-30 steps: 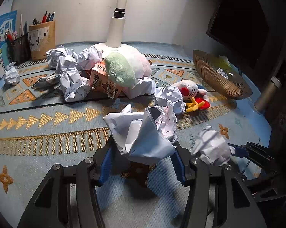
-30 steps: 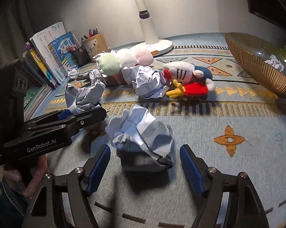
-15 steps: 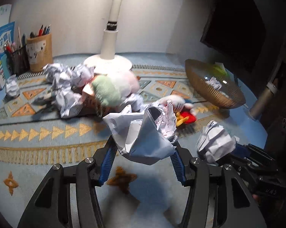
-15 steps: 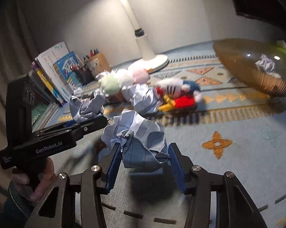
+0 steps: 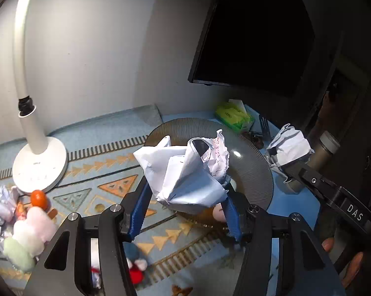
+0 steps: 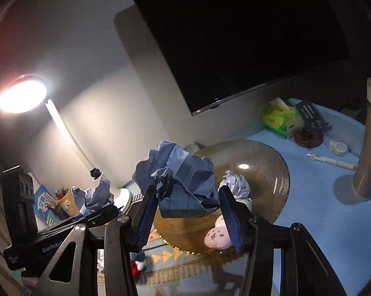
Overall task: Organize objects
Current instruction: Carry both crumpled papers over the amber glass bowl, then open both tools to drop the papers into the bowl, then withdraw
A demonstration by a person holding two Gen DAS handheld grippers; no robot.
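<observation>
Left wrist view: the left gripper (image 5: 185,204) and right gripper (image 6: 189,209) each clamp a crumpled white paper ball (image 5: 185,170) over the ribbed golden bowl (image 5: 254,170) at centre frame; the bowl holds one wad already, neither held ball is dropped in, and plush toys (image 5: 30,231) and paper remain lower left.

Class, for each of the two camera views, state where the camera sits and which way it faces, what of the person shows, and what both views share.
Left wrist: sits on the left hand-held gripper, facing its crumpled paper above the ribbed bowl; the person's fingers show.
Right wrist: sits on the right hand-held gripper, facing its paper wad over that bowl; no hand clearly shows.
Shared: bowl, desk lamp, green tissue pack.
</observation>
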